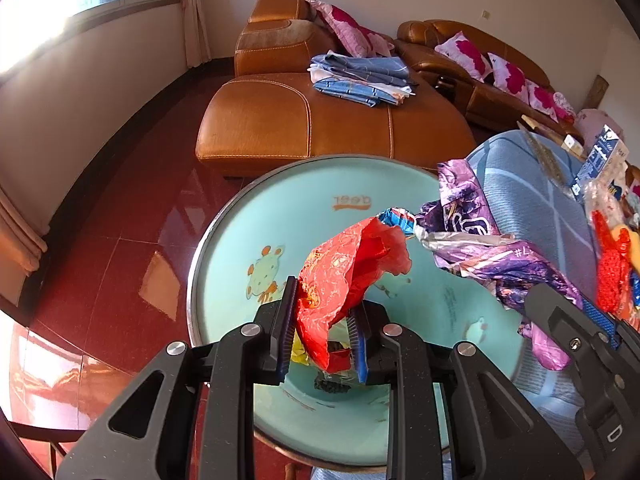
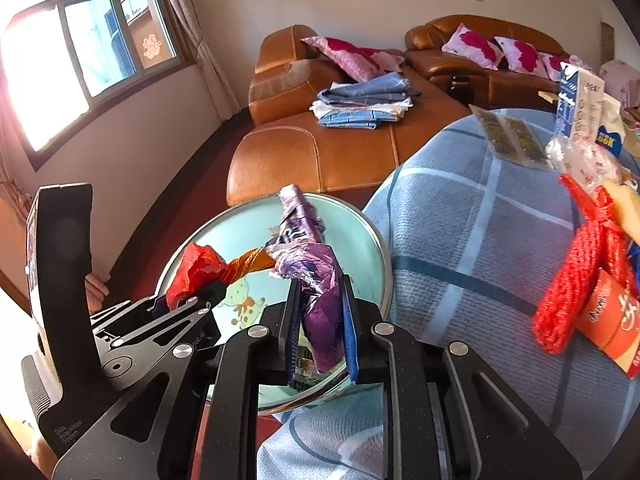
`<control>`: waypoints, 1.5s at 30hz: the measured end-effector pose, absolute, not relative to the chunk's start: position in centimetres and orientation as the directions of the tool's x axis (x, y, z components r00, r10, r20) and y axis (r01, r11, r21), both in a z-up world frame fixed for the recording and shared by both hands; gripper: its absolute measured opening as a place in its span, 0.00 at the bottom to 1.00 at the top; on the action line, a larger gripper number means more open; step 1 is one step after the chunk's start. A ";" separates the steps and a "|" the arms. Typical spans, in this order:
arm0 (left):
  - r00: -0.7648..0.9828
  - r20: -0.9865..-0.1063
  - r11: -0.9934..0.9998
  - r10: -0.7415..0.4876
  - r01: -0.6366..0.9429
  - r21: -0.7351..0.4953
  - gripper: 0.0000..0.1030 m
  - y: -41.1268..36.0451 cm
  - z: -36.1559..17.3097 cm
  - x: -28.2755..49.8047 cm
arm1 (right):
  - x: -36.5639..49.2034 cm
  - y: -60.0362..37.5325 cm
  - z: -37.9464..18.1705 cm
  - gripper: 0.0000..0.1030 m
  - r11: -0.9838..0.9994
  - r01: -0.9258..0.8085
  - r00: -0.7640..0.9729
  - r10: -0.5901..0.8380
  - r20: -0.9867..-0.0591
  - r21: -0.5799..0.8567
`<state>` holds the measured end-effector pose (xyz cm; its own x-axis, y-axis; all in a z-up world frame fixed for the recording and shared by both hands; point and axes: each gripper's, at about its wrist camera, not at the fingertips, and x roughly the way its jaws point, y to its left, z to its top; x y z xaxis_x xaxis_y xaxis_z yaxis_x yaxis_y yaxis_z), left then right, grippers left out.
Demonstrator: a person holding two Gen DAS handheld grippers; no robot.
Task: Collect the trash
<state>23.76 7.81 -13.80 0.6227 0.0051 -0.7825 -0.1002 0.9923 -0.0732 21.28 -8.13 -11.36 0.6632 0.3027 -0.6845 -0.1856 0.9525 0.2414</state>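
Observation:
My left gripper (image 1: 322, 300) is shut on a crumpled red plastic bag (image 1: 348, 276) and holds it over a round pale-green basin (image 1: 248, 216) with a cartoon print. My right gripper (image 2: 320, 300) is shut on a crumpled purple foil wrapper (image 2: 316, 276), also over the basin (image 2: 228, 240). The red bag (image 2: 196, 272) and the purple wrapper (image 1: 480, 232) meet at a twisted strip between them. The right gripper shows in the left wrist view (image 1: 576, 320), and the left gripper in the right wrist view (image 2: 180, 304).
A table under a blue checked cloth (image 2: 460, 240) holds a red mesh bag (image 2: 580, 264), an orange packet (image 2: 616, 320), a blue-white carton (image 2: 576, 100) and flat packets (image 2: 508, 136). An orange leather sofa (image 1: 312, 120) with folded cloth and pillows stands behind. The floor is red tile (image 1: 120, 240).

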 end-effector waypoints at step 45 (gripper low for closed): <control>0.729 -0.683 0.997 -0.044 0.074 0.015 0.92 -2.5 -7.6 12.8 | 6.8 -26.1 -7.8 0.73 0.944 0.227 0.790 -0.035 -0.612 0.239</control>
